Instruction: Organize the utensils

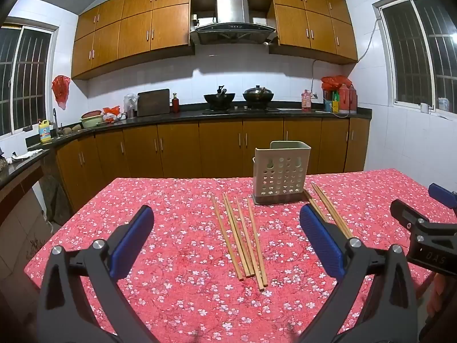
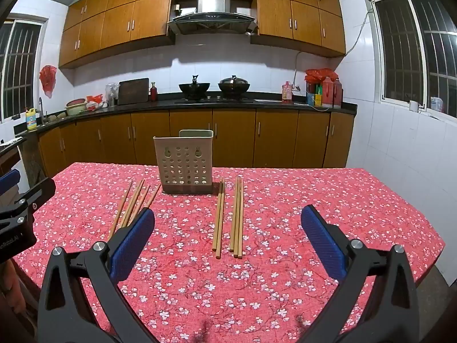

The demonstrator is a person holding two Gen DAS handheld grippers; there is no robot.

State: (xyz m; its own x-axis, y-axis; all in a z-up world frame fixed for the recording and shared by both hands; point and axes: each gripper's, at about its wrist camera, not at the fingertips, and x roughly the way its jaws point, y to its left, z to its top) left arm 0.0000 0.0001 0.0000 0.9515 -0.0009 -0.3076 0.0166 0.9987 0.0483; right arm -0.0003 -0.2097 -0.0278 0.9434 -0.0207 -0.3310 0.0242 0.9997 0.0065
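A beige perforated utensil holder [image 1: 281, 173] stands upright on the red floral table; it also shows in the right wrist view [image 2: 185, 161]. Several wooden chopsticks [image 1: 240, 237] lie loose in front of my left gripper [image 1: 225, 243], which is open and empty above the table. A second group of chopsticks [image 1: 331, 210] lies right of the holder. In the right wrist view these chopsticks [image 2: 230, 217] lie ahead of my right gripper [image 2: 228, 243], also open and empty. The left group of chopsticks [image 2: 134, 203] shows partly behind my left finger pad.
The table with its red cloth [image 1: 177, 205] ends at a far edge [image 2: 257, 168] before wooden cabinets. A dark counter [image 1: 228, 113] carries woks and bottles. My right gripper's body [image 1: 425, 228] shows at the left view's right edge.
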